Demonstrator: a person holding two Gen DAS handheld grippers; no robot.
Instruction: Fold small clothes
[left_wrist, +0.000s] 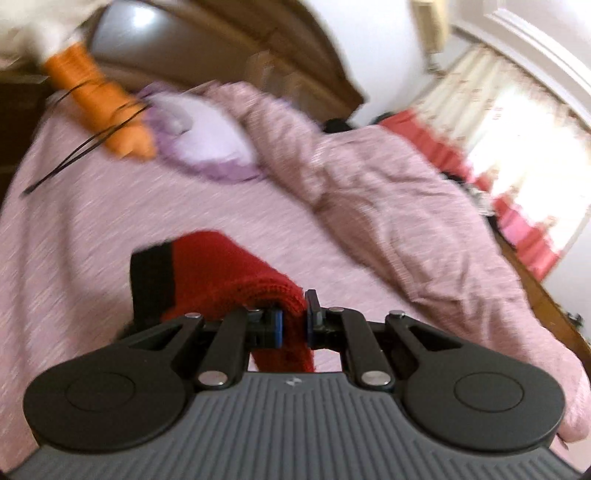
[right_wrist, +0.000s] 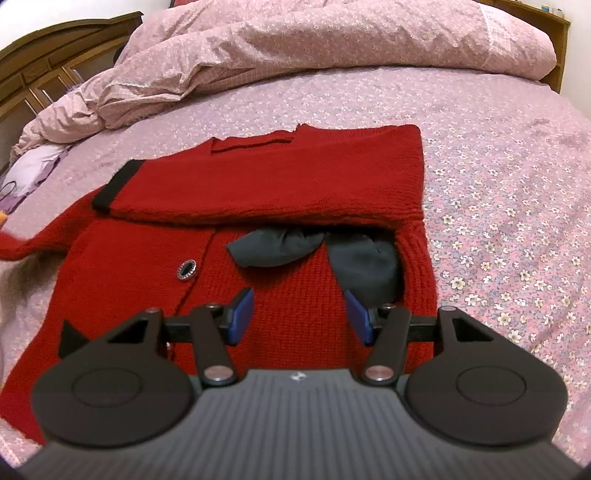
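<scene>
bedspread (right_wrist: 480, 155) bears red cardigan (right_wrist: 258, 192), collar away, length toward camera.

A red cardigan (right_wrist: 258, 206) lay spread on the bed (right_wrist: 498, 184), one black-cuffed sleeve (right_wrist: 229, 184) folded across its chest. A dark grey bow (right_wrist: 317, 251) sat just below that sleeve. The right gripper (right_wrist: 300, 314) hovered over the knit, jaws apart and empty. A crumpled duvet (right_wrist: 295, 48) lay along the bed's far edge.

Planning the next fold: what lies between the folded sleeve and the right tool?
In the right wrist view, a dark grey bow lies on the cardigan between the sleeve and the right tool.
</scene>
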